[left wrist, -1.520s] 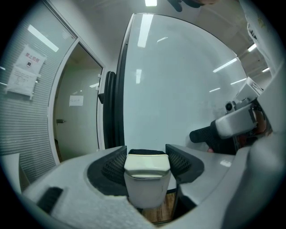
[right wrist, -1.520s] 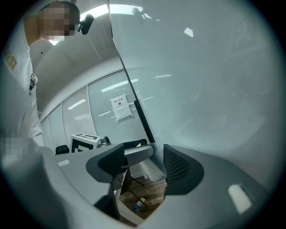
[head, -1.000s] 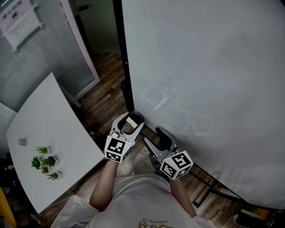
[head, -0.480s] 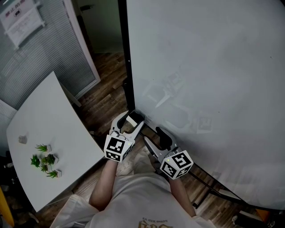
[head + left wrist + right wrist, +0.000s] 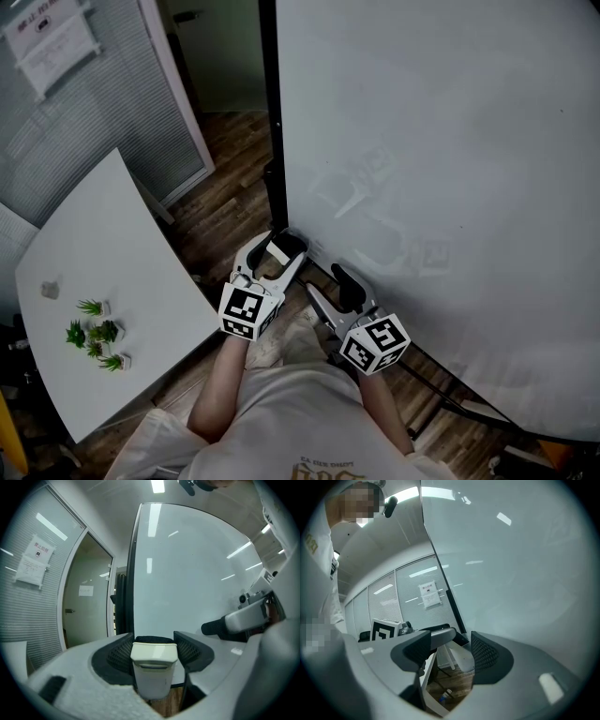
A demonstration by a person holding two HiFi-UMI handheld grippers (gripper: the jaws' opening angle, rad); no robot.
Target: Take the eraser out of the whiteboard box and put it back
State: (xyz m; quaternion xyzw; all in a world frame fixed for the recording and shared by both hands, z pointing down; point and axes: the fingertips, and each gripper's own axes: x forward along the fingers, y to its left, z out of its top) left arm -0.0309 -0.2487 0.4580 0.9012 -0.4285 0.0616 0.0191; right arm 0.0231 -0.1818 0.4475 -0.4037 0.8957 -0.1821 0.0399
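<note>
My left gripper (image 5: 279, 247) is shut on the eraser (image 5: 278, 250), a white block with a black felt face, held just in front of the whiteboard's (image 5: 441, 141) lower left corner. In the left gripper view the eraser (image 5: 153, 667) stands upright between the two ribbed pads (image 5: 121, 652), felt side away from the camera. My right gripper (image 5: 328, 285) hovers beside it to the right, open, with nothing between its fingers. In the right gripper view only floor and a table leg show between the fingers (image 5: 483, 654). I cannot make out the whiteboard box in any view.
The whiteboard's black frame post (image 5: 273, 112) rises just behind the left gripper. A white table (image 5: 94, 253) with small potted plants (image 5: 94, 337) stands at the left. Wooden floor (image 5: 220, 202) lies between them, and a glass partition with blinds (image 5: 84, 122) is at the back left.
Both grippers and the eraser stay where they were; only the head view has drifted slightly.
</note>
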